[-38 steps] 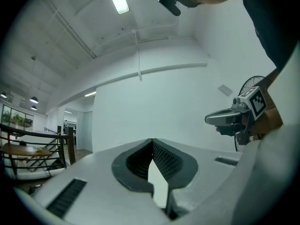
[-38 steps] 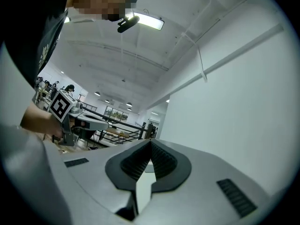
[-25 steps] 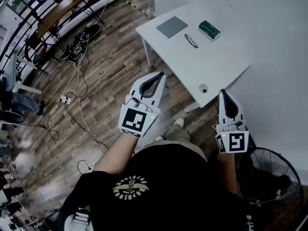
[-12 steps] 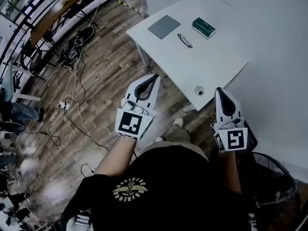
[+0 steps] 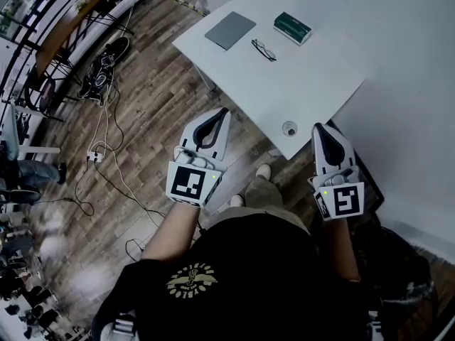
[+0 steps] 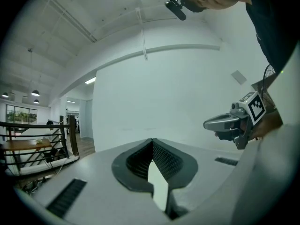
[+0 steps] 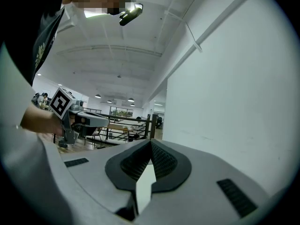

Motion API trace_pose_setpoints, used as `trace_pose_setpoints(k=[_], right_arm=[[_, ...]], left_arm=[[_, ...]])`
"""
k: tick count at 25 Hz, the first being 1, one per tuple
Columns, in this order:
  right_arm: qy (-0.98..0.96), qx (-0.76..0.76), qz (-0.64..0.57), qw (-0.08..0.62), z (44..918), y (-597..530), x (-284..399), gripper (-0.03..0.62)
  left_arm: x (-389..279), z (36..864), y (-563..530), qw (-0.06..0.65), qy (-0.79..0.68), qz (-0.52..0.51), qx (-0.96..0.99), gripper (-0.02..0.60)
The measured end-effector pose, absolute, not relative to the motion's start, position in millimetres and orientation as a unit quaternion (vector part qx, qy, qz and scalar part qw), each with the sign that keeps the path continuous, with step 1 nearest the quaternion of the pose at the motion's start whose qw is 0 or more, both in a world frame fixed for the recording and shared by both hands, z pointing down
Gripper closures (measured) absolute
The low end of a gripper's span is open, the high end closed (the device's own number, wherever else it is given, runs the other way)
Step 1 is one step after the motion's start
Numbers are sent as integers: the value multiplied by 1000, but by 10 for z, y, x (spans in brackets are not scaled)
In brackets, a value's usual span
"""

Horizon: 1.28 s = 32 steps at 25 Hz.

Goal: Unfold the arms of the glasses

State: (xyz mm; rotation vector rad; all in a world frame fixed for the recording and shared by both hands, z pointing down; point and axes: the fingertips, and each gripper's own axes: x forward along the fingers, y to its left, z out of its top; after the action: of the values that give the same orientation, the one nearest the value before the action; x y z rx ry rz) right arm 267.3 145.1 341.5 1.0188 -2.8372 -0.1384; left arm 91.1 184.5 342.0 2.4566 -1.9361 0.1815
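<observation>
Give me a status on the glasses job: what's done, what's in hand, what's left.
Done: nothing visible. The glasses lie on the white table between the grey pad and the green box, with no gripper near them. In hand: nothing; the left gripper and right gripper are both shut and empty, by the table's near corner. Left: reach the glasses, take hold, unfold both arms.

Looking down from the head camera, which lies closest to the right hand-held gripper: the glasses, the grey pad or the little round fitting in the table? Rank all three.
1. The round fitting: at the near corner of the table, just left of the right hand-held gripper.
2. The glasses: mid-table, well further out.
3. The grey pad: far left, beyond the glasses.
</observation>
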Motion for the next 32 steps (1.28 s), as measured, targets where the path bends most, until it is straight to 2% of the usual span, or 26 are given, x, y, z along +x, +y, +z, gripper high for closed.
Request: trace_pose_setpoints(k=[12,18,32], right_arm=[[-942,330,-43,37,3307,616,2825,594],[-948,313,-48,13,3082,400,2862,594],[-952,304,-28,2,3250,290,2765,594]], left_arm=[[1021,3288,1118,4,-627,53,777,574],[1029,3051,1022,-13,-650,63,757,574],[940,3093,975,-34,-652,84,753,574]])
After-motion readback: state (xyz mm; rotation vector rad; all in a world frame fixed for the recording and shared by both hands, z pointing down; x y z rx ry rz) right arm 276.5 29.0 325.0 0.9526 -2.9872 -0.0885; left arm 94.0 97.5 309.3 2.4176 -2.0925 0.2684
